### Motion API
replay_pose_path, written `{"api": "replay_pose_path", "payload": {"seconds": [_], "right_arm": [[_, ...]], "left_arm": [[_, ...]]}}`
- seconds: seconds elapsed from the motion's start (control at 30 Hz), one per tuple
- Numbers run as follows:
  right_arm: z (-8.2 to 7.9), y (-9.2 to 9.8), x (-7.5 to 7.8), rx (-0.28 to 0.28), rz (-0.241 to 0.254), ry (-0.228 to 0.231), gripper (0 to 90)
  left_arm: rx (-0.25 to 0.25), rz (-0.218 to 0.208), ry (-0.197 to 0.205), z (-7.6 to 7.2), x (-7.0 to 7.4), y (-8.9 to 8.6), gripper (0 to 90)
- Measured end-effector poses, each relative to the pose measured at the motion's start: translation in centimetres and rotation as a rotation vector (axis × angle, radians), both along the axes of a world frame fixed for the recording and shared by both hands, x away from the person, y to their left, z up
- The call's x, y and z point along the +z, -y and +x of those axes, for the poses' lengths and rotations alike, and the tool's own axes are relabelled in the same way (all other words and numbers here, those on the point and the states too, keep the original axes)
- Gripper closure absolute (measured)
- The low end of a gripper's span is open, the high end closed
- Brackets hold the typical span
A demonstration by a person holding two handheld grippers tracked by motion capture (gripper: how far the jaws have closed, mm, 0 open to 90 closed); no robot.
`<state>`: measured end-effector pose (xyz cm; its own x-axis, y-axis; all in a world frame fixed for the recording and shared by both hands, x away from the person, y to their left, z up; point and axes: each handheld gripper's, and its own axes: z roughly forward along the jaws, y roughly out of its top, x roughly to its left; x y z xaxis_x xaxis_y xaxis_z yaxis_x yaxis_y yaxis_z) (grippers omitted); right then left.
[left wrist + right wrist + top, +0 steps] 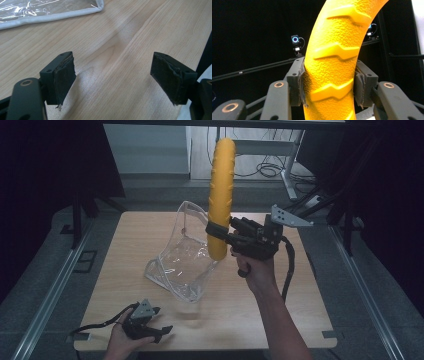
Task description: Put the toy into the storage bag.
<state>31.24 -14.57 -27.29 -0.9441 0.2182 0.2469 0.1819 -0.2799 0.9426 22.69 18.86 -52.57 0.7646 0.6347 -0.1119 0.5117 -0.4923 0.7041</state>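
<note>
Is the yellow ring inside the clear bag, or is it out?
Out. The right gripper holds the yellow ring upright above the clear bag.

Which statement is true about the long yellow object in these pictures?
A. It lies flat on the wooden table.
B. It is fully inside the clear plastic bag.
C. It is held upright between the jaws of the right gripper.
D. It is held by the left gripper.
C: the right gripper clamps the yellow object near its lower end, standing upright above the clear plastic bag, and its pads press both sides.
</note>
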Motion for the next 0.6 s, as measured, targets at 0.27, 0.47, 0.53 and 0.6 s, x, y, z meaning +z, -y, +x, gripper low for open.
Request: {"api": "replay_pose_path", "payload": {"seconds": [0.27,0.47,0.53,0.6], "right_arm": [[0.4,-1.8,-0.4,0.045,-0.007,-0.014,50.9],[0.6,-3.1,-1.0,0.073,-0.013,-0.024,50.9],[0.7,-3.5,-1.1,0.08,-0.013,-0.026,50.9],[0.7,-3.8,-1.2,0.088,-0.013,-0.03,50.8]], "left_arm": [[-0.003,0.003,0.002,-0.1,0.0,0.0,19.7],[-0.01,0.012,0.002,0.0,-0.1,0.0,19.7],[-0.01,0.014,0.003,0.0,-0.1,0.0,19.7],[-0.01,0.014,0.004,0.0,-0.1,-0.1,19.7]]}}
